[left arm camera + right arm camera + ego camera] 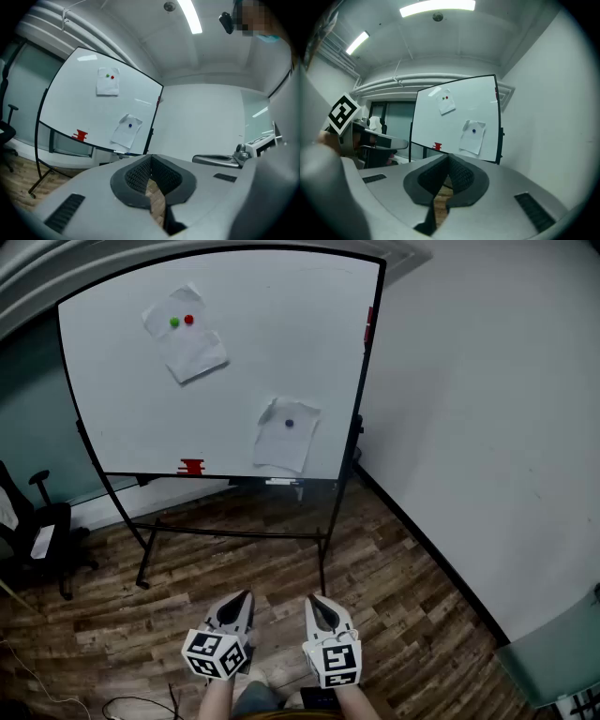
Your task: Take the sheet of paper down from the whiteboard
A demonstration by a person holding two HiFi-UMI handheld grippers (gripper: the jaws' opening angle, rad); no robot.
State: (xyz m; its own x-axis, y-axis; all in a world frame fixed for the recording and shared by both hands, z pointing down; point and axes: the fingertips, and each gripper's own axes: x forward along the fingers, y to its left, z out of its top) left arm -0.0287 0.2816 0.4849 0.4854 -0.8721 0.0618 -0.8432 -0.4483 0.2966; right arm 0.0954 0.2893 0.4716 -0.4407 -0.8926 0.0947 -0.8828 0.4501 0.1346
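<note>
A whiteboard (112, 390) on a rolling stand carries two sheets of paper. The upper sheet (192, 352) is pinned by a green magnet (174, 322) and a red magnet (188, 320). A blue magnet (289, 423) holds the lower sheet (284, 446) near the board's bottom right. My left gripper (247, 595) and right gripper (313, 598) are side by side low in the head view, well short of the board, both shut and empty. In the left gripper view the lower sheet (125, 133) shows beyond the gripper (151, 158). The right gripper (449, 157) also faces the lower sheet (471, 138).
A red block (191, 466) sticks to the board's lower edge. The stand's black legs (234, 533) spread over the wood floor. An office chair (37, 540) stands at the left. A white wall (487, 427) runs close along the right. Cables (141, 703) lie by my feet.
</note>
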